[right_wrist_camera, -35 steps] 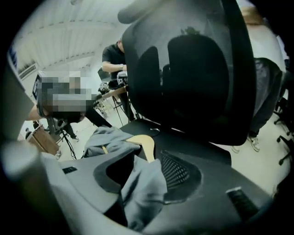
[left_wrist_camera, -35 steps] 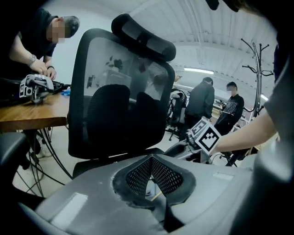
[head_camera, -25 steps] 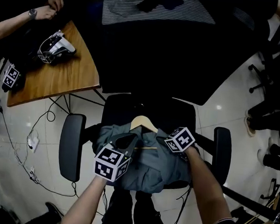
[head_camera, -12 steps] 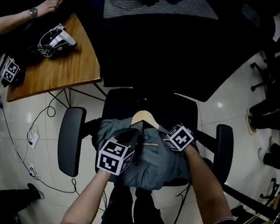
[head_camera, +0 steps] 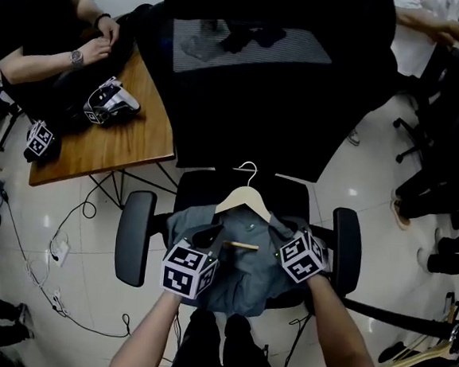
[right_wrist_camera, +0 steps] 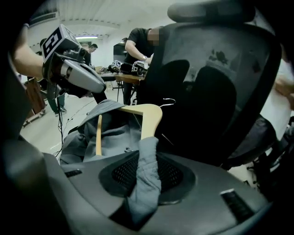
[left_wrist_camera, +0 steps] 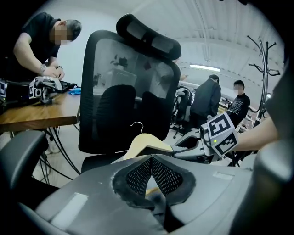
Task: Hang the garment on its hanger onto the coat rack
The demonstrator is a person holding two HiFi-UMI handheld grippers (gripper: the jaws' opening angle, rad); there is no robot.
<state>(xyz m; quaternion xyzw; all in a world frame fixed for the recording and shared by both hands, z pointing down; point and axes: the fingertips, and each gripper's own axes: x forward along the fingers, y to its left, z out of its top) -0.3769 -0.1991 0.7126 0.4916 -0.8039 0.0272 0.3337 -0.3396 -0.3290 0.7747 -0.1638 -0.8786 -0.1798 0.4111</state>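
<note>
I see the grey garment bunched over the office chair seat, with its wooden hanger raised before the backrest. My right gripper, jaws just closed in, pinches a garment fold below the hanger's shoulder. My left gripper clamps the hanger's other arm.

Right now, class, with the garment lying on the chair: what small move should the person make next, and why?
Probably raise the hanger clear of the chair: the right claw is clamped on the grey garment over the hanger's arm, the garment's bulk lies on the seat, and the coat rack stands some way off.
</note>
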